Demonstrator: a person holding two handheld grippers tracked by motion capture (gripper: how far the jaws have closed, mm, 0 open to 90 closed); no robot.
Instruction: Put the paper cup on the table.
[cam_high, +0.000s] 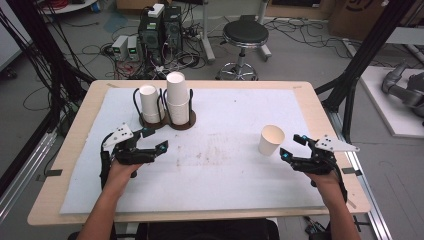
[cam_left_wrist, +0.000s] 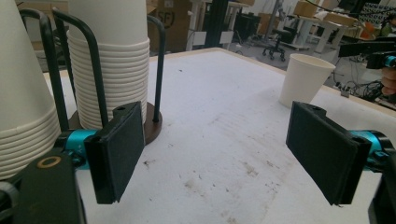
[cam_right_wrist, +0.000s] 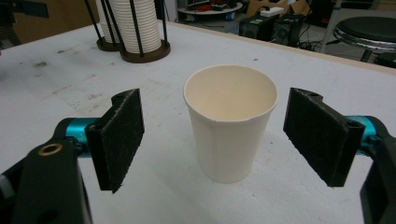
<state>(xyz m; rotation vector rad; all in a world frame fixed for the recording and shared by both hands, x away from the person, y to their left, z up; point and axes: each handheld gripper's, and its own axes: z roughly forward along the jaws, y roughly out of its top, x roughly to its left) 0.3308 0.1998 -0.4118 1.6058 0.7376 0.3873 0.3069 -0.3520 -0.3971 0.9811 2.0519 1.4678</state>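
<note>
Cup waiting between open jaws

You are holding the right tool (cam_right_wrist: 210, 140) wide open and empty, its jaws standing either side of the paper cup (cam_right_wrist: 229, 121) without touching it. That cup is standing upright on the white mat (cam_high: 225, 170) at the right of the bench, well apart from the two cup stacks (cam_high: 175, 97) in their wire holder at the back. It is likely light, thin-walled and easy to crush, so you are better off taking it mid-wall with a gentle squeeze. The left tool (cam_left_wrist: 224, 158) is also gaping open, gripping nothing, near the holder. The high view is giving you the whole layout; the right gripper view is showing the cup's empty inside, and the left gripper view the stacked rims.
</note>
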